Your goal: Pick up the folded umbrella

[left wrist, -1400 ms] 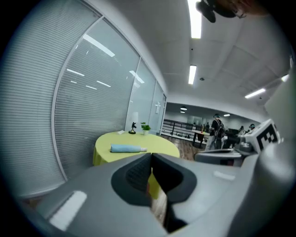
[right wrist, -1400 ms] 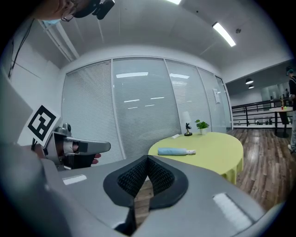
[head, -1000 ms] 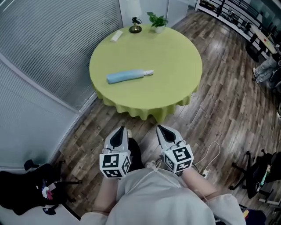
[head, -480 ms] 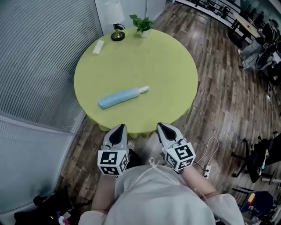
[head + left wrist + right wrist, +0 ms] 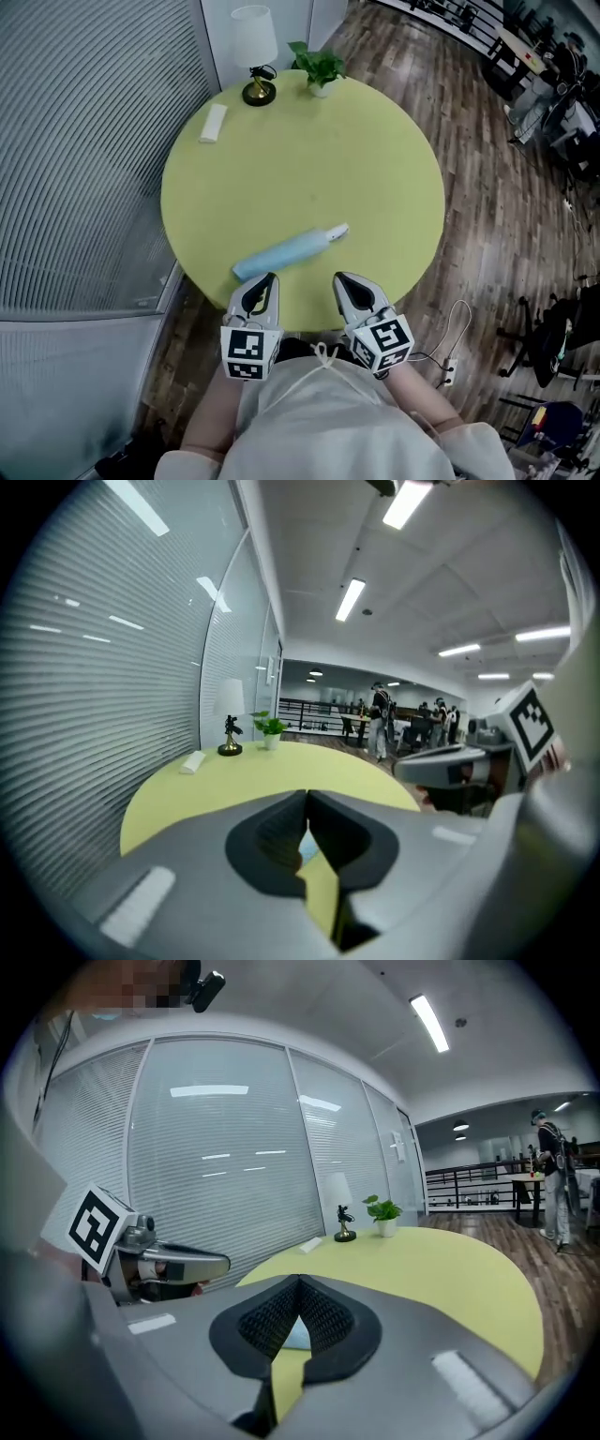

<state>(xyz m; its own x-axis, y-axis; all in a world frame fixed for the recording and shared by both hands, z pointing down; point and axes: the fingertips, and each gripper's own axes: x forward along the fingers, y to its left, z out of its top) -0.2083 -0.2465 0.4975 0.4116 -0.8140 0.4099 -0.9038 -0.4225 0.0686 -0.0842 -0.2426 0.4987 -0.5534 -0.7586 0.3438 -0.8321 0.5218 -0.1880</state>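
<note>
A folded light-blue umbrella [image 5: 284, 252] with a white handle end [image 5: 337, 232] lies on the near part of the round yellow-green table [image 5: 375, 159]. My left gripper [image 5: 266, 279] hangs over the table's near edge, just short of the umbrella's blue end, jaws shut and empty. My right gripper [image 5: 339, 278] is level with it, below the handle end, also shut and empty. In the left gripper view the shut tips [image 5: 306, 795] leave a sliver of blue umbrella [image 5: 307, 847] showing. The right gripper view has shut tips [image 5: 298, 1280] with the umbrella [image 5: 295, 1336] behind.
At the table's far side stand a small lamp [image 5: 253, 52], a potted plant [image 5: 319, 67] and a flat white object [image 5: 214, 123]. A blinds-covered glass wall [image 5: 84, 150] runs on the left. A cable and power strip [image 5: 448, 367] lie on the wooden floor to the right.
The table and umbrella have come much closer in the head view. Both grippers, once over the floor, now reach the table's near edge just short of the umbrella, still shut.
</note>
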